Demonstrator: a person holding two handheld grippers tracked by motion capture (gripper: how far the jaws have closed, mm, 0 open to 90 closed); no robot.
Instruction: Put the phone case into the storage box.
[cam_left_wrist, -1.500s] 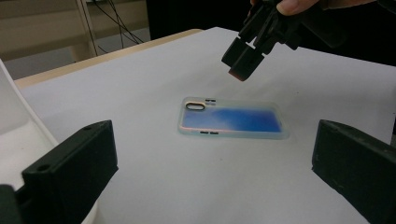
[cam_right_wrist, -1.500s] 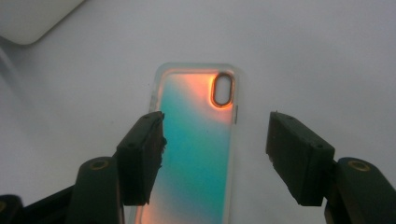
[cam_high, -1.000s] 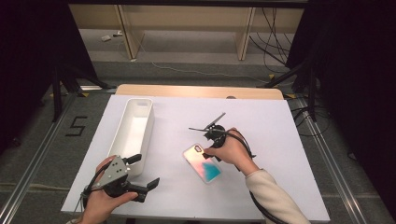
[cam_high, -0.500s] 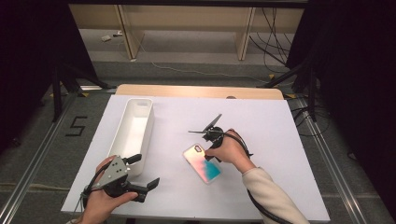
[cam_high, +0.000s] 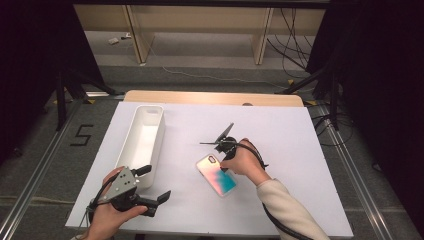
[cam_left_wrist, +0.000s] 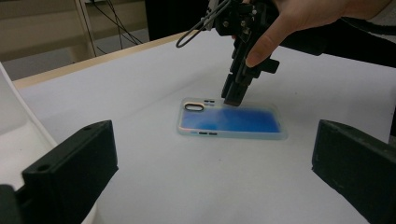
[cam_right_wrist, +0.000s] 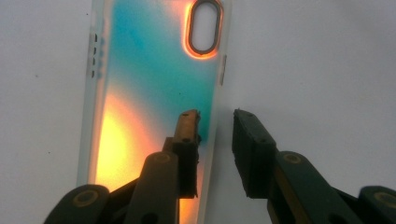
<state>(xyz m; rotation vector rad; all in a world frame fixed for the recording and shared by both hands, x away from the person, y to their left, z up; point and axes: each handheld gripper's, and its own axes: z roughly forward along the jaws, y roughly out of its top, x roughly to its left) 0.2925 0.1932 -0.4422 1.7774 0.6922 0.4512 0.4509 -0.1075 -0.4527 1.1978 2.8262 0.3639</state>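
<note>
A phone case with a teal, pink and orange gradient lies flat on the white table, its camera cutout toward the far left. My right gripper points down at it from a hand. In the right gripper view the case runs up the frame, and the right gripper is open astride its long side edge, one jaw over the case's back and the other over bare table. In the left gripper view the case lies ahead with the right gripper on its far edge. My left gripper is open and holds nothing.
A long white bin stands on the left half of the table, just beyond the left gripper, and its wall shows at the left of the left gripper view. The white tabletop has a wooden strip along its far edge.
The right hand has shifted slightly left and down over the case's near end. The left gripper and the case have stayed put.
</note>
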